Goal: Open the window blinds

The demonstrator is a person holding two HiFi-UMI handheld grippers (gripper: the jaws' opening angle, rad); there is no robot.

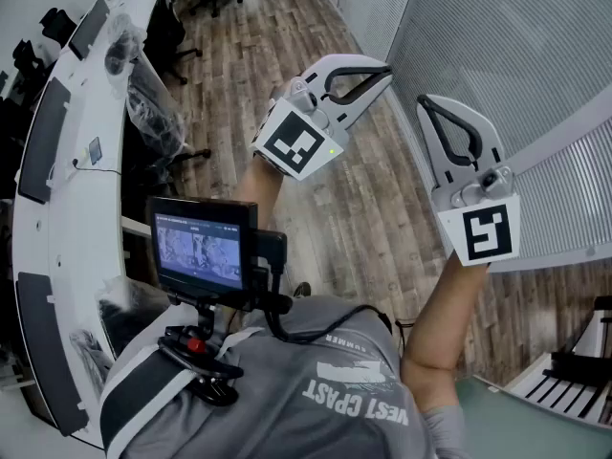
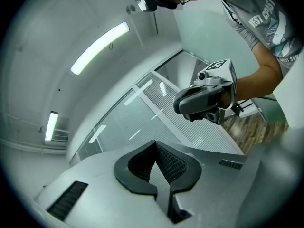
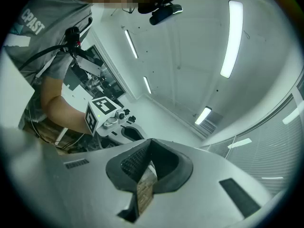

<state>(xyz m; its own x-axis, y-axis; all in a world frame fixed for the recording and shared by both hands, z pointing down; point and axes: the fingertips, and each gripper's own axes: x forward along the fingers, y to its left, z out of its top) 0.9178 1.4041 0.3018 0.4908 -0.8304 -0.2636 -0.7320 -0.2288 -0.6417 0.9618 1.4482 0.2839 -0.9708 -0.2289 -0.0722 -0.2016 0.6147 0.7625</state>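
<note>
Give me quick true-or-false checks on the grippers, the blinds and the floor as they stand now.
1. The left gripper is shut, with nothing between its fingers. True.
2. The right gripper grips a blind cord. False: it is shut and empty.
3. The blinds cover the window. True.
4. The floor is carpeted. False: it is wood planks.
</note>
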